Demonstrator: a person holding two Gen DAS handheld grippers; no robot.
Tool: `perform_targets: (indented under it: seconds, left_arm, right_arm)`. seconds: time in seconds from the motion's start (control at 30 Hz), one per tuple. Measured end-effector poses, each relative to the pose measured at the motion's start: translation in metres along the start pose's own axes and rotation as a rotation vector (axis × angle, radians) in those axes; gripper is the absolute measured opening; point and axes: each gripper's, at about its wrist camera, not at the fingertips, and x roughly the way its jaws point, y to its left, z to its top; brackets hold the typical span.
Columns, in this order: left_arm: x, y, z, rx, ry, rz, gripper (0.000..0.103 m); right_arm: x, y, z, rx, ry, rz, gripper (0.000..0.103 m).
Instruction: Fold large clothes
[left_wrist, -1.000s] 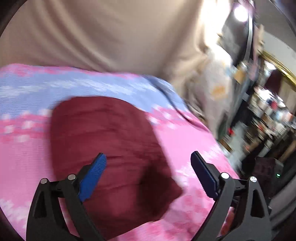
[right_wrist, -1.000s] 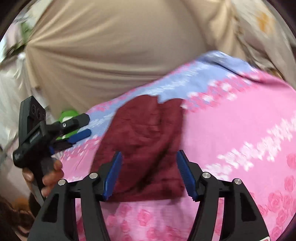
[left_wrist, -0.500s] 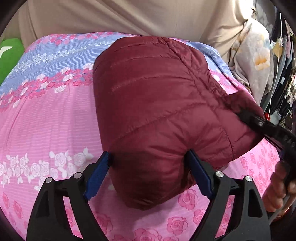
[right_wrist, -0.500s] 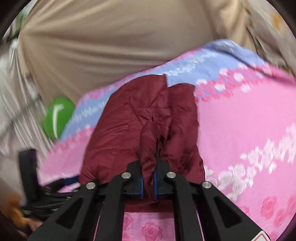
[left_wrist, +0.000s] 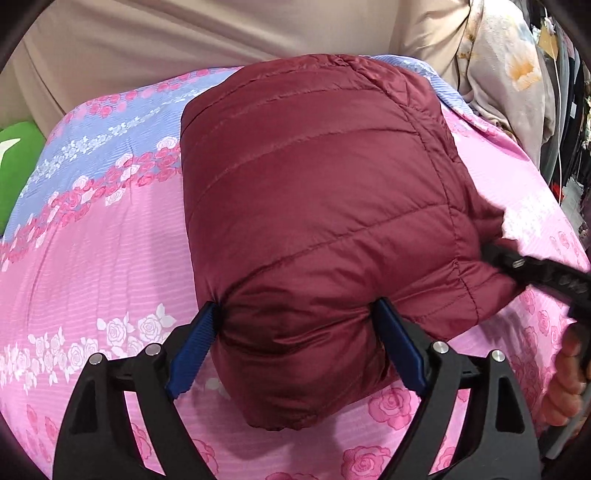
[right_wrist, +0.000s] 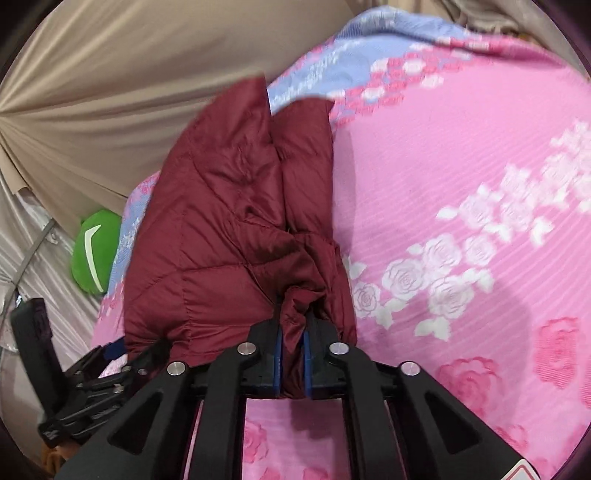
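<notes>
The bedsheet (left_wrist: 92, 258), pink with rose bands and a blue-lilac stripe at the far end, covers the whole work surface. Beige drapery (right_wrist: 129, 110) hangs behind it. On the sheet lies my maroon quilted jacket (left_wrist: 317, 206), folded into a puffy bundle; its near end reaches toward both tools.

My left gripper (left_wrist: 295, 343) stands wide, and the near bulge of the jacket fills the space between the blue pads (left_wrist: 192, 350), which press into the fabric on both sides, denting it. My right gripper (right_wrist: 291, 365) is nearly closed, clamped on a thin gathered fold of the jacket at its near right corner. Its jaws have just eased open a trifle, and the fold remains pinched between them.

In the left wrist view, the black right tool reaches the jacket's right edge, with my right hand (left_wrist: 569, 384) below it. In the right wrist view, a green cushion (right_wrist: 96, 251) with a white mark sits at the sheet's far left edge.
</notes>
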Motion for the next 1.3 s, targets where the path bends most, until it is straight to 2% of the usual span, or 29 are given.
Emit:
perform_targets:
  seconds: [0.03,0.07,0.13,0.2,0.23,0.3,0.43,0.53,0.67,0.8,0.87,0.93,1.0,1.03,1.07,1.13,1.2,1.27,1.3]
  left_arm:
    - [0.0,0.0,0.0,-0.002,0.0,0.0,0.083]
    - [0.0,0.0,0.0,-0.005,0.001,0.0,0.083]
    - [0.001,0.001,0.0,-0.01,0.001,-0.002,0.084]
    - [0.001,0.0,0.0,-0.011,-0.002,-0.002,0.084]
    - [0.001,0.001,0.0,-0.011,-0.003,-0.003,0.084]
    - [0.001,0.002,0.0,-0.012,-0.004,-0.007,0.084]
    - [0.001,0.004,-0.001,-0.012,-0.003,-0.016,0.085]
    - [0.006,0.008,-0.001,-0.022,0.009,-0.032,0.09]
    - [-0.002,0.015,-0.005,-0.037,0.02,-0.1,0.087]
    - [-0.019,0.013,-0.027,0.029,0.029,-0.145,0.087]
    - [-0.015,0.01,-0.037,0.052,0.044,-0.134,0.087]
    - [-0.005,0.01,-0.043,0.06,0.057,-0.08,0.081]
    - [0.001,0.013,-0.041,0.052,0.072,-0.092,0.073]
    - [0.002,0.016,-0.039,0.045,0.072,-0.103,0.07]
    - [0.001,0.018,-0.036,0.046,0.072,-0.122,0.062]
    - [0.0,0.025,-0.032,0.039,0.071,-0.142,0.053]
    - [0.0,0.04,-0.028,0.002,0.081,-0.173,0.043]
    - [0.001,0.053,-0.026,-0.037,0.094,-0.195,0.04]
    - [0.004,0.062,-0.026,-0.056,0.096,-0.181,0.04]
  right_arm:
    - [-0.011,0.006,0.003,-0.019,-0.035,-0.02,0.016]
    - [-0.022,0.014,0.008,-0.045,-0.074,-0.039,0.019]
    - [-0.04,0.03,0.018,-0.106,-0.14,-0.063,0.019]
    - [-0.046,0.047,0.032,-0.159,-0.164,-0.043,0.023]
    - [-0.043,0.053,0.038,-0.177,-0.169,-0.04,0.028]
    - [-0.027,0.059,0.045,-0.207,-0.154,-0.055,0.034]
    - [0.026,0.044,0.043,-0.189,-0.056,-0.108,0.034]
    - [0.049,0.024,0.034,-0.129,-0.014,-0.079,0.034]
    - [0.051,0.014,0.034,-0.083,0.005,-0.041,0.034]
    - [0.051,0.014,0.033,-0.074,0.0,-0.024,0.034]
    - [0.047,0.017,0.034,-0.07,-0.002,-0.02,0.04]
    - [0.04,0.019,0.038,-0.054,-0.008,0.024,0.043]
    - [0.039,0.024,0.039,-0.068,-0.002,0.03,0.043]
    - [0.039,0.026,0.039,-0.084,-0.001,0.015,0.04]
    - [0.04,0.027,0.038,-0.094,0.001,0.001,0.029]
    - [0.039,0.026,0.036,-0.079,0.0,0.011,0.013]
    - [0.032,0.024,0.035,-0.046,-0.022,0.04,0.009]
    - [0.027,0.025,0.034,-0.046,-0.046,0.037,0.008]
    - [0.028,0.025,0.031,-0.048,-0.045,0.031,0.007]
